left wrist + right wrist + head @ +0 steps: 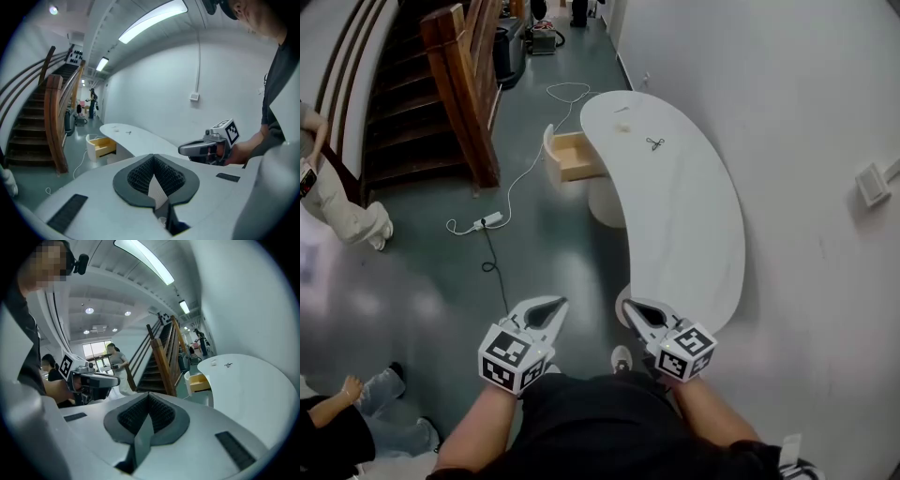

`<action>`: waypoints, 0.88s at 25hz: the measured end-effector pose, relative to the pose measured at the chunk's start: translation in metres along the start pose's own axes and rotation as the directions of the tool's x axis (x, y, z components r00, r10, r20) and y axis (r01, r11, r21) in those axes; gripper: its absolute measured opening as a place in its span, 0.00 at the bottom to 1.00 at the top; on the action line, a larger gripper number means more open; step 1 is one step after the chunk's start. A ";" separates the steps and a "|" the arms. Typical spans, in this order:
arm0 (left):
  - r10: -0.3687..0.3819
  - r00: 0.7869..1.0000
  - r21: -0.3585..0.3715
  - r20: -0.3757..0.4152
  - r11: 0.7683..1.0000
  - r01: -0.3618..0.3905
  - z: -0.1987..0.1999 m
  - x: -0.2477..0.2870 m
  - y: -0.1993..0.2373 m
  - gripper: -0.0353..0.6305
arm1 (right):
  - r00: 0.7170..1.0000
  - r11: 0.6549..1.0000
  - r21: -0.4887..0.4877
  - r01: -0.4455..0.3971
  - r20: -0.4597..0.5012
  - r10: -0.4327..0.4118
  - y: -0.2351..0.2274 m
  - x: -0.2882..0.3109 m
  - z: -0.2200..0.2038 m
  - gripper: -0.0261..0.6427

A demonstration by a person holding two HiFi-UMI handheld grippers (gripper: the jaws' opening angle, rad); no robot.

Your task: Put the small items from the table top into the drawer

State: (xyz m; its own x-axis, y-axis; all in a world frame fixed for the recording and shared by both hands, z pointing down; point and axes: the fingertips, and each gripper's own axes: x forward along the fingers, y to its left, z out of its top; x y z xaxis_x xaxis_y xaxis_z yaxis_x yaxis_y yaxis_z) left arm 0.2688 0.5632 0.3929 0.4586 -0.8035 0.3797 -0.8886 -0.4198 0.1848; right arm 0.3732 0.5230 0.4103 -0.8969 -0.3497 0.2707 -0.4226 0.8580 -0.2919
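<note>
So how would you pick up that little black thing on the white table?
Probably from above. The little black thing lies flat at the far end of the table, near the open drawer, so nothing sticks up to pinch sideways. Open the right tongs, shut now, and close them across its middle. It's too small here to see its exact shape.

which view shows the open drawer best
The head view: it looks down into the open drawer, showing its wooden inside. The left gripper view shows the drawer small and from the side; the right gripper view likewise.
</note>
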 end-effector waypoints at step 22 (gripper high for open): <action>-0.066 0.997 0.007 -0.047 0.998 0.066 -0.043 -0.059 0.049 0.08 | 1.000 1.000 0.031 0.001 -0.022 -0.001 0.085 0.059 -0.025 0.04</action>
State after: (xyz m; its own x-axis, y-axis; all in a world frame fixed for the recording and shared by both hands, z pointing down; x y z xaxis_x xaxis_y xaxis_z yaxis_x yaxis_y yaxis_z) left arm 0.1982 0.6084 0.4184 0.5149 -0.7536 0.4087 -0.8563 -0.4747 0.2035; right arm 0.2875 0.5848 0.4240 -0.8935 -0.3419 0.2912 -0.4278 0.8453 -0.3202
